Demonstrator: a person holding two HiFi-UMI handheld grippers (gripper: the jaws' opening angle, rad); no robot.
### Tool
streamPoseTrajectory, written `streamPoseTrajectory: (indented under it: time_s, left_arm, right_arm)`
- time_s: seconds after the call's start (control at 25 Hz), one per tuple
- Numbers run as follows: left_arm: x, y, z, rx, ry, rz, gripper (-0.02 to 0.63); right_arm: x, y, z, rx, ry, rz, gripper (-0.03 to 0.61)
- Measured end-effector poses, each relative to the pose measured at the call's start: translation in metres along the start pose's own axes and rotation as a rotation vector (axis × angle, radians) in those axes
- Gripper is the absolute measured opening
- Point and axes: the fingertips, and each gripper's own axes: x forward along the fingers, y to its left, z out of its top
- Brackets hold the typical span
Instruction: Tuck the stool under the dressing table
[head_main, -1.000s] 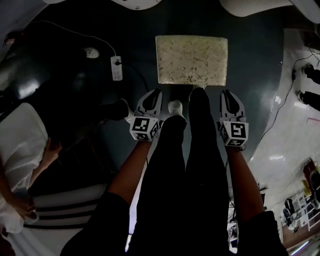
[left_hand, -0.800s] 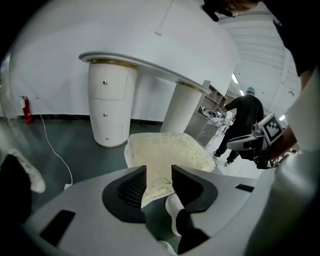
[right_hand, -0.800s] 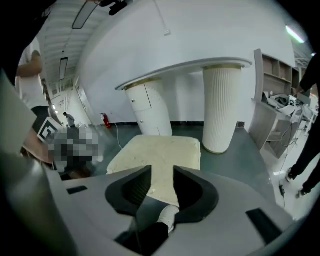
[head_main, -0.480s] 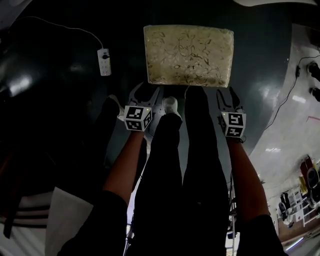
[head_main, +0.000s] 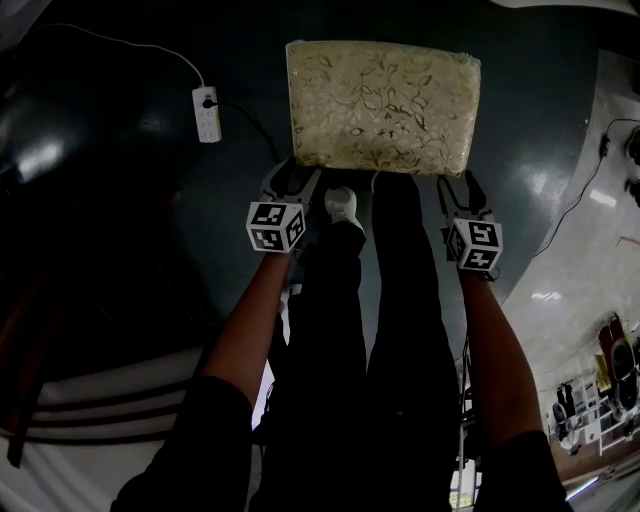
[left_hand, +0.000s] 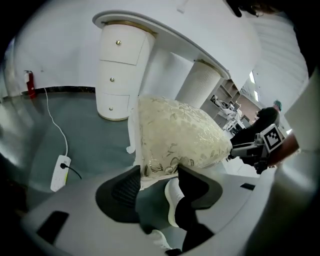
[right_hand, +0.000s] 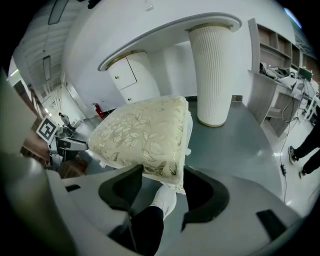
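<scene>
The stool (head_main: 380, 105) has a cream cushion with a gold leaf pattern and stands on the dark floor. My left gripper (head_main: 290, 178) is at its near left corner and my right gripper (head_main: 462, 190) at its near right corner. Both pairs of jaws are opening. In the left gripper view a corner of the stool (left_hand: 175, 135) lies between the wide jaws of the left gripper (left_hand: 159, 175). In the right gripper view the stool's other near corner (right_hand: 142, 135) lies between the jaws of the right gripper (right_hand: 160, 180). Beyond the stool stands the white dressing table (left_hand: 190, 45), with a drawer pedestal (left_hand: 120, 75) and a fluted column (right_hand: 215, 70).
A white power strip (head_main: 205, 112) with its cable lies on the floor left of the stool. The person's dark legs and a white shoe (head_main: 343, 205) stand between the grippers. A thin cable (head_main: 590, 190) crosses the pale floor at the right. Shelving (right_hand: 280, 55) stands right of the table.
Both grippers have sunk and moved forward to the stool's near corners. Their jaws, shut a second ago, now stand wide apart. The stool looks larger and nearer.
</scene>
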Motion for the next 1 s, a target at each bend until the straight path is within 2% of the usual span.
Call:
streamPoseTrajectory:
  time_s: [0.2,0.44,0.8,1.0]
  left_arm:
    - [0.0006,-0.0018,0.0030,0.072,0.024,-0.019,0.230]
    - [0.0023,-0.0014,0.0042,0.097,0.062,-0.026,0.225]
    - [0.0018,0.0018,0.0084,0.126,0.011,-0.011,0.222]
    - [0.0038,0.0018,0.0071,0.112,-0.017,0.016,0.221]
  right_arm:
    - [0.0029,0.0023,0.0034,-0.027,0.008,0.019,0.241]
    - [0.0037,0.0022,0.0021,-0.060,0.026,0.038,0.239]
    - [0.0021,0.0067,0.0022,-0.051,-0.005,-0.007,0.239]
    - [0.0007,0.0055,-0.0001,-0.050,-0.035,-0.030,0.239]
